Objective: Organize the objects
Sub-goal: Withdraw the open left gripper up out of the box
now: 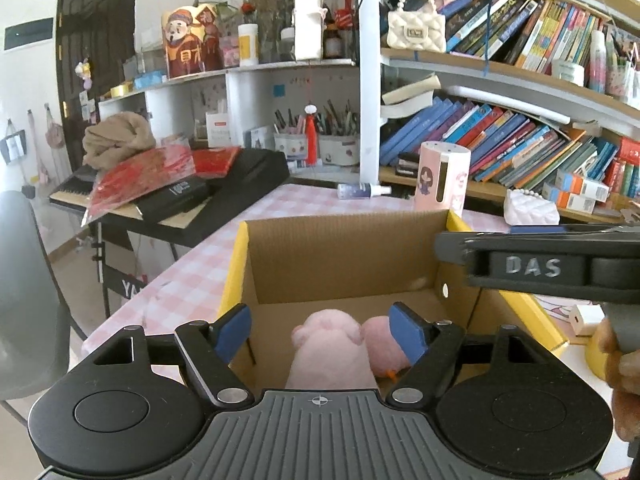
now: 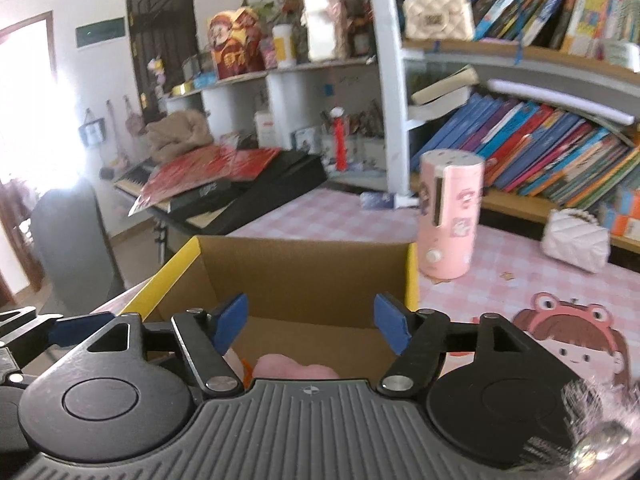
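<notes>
An open cardboard box [image 1: 344, 256] with yellow outer sides stands on the pink checked table; it also shows in the right wrist view [image 2: 304, 276]. A pink plush toy [image 1: 330, 354] lies inside it, also partly seen in the right wrist view [image 2: 294, 366]. My left gripper [image 1: 320, 332] is open above the box, its blue pads either side of the plush without gripping it. My right gripper [image 2: 312, 322] is open and empty over the box's near edge. Its body also shows in the left wrist view [image 1: 536, 266], at the box's right.
A pink cylindrical container [image 2: 450, 216] stands behind the box on the right. A white quilted purse [image 2: 576, 240] and a spray bottle [image 2: 384, 200] lie by the bookshelf [image 2: 540, 152]. A keyboard [image 1: 176, 196] piled with red items is at left, a grey chair [image 1: 24, 292] beside it.
</notes>
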The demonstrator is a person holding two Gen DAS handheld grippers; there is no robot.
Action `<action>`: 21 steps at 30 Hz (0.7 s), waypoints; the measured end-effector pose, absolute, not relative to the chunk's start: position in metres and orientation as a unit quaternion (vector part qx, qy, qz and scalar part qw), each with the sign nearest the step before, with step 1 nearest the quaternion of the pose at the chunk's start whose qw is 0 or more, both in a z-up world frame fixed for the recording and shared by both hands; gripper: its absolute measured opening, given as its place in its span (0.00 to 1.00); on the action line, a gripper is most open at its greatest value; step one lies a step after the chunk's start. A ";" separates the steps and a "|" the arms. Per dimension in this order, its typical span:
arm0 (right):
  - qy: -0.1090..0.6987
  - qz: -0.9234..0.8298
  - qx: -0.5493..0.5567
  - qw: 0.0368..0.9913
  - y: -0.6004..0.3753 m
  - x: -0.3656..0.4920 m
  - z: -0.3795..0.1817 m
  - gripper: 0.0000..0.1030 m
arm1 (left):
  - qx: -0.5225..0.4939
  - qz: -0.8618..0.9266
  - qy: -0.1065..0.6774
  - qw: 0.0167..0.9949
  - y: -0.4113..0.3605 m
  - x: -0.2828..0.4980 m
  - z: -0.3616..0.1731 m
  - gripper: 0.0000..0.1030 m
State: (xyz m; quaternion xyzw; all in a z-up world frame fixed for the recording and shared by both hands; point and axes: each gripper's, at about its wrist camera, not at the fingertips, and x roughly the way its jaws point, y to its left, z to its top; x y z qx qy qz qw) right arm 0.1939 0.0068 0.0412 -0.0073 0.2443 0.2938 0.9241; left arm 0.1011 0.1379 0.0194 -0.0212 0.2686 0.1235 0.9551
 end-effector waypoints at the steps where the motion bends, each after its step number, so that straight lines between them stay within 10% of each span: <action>1: 0.242 0.286 -0.005 0.927 0.005 0.189 0.042 0.68 | -0.024 0.124 0.267 0.955 0.140 0.097 0.020 0.76; 21: 0.244 0.192 -0.040 0.950 -0.014 0.086 0.029 0.80 | -0.048 0.112 0.274 0.954 0.145 0.011 0.013 0.77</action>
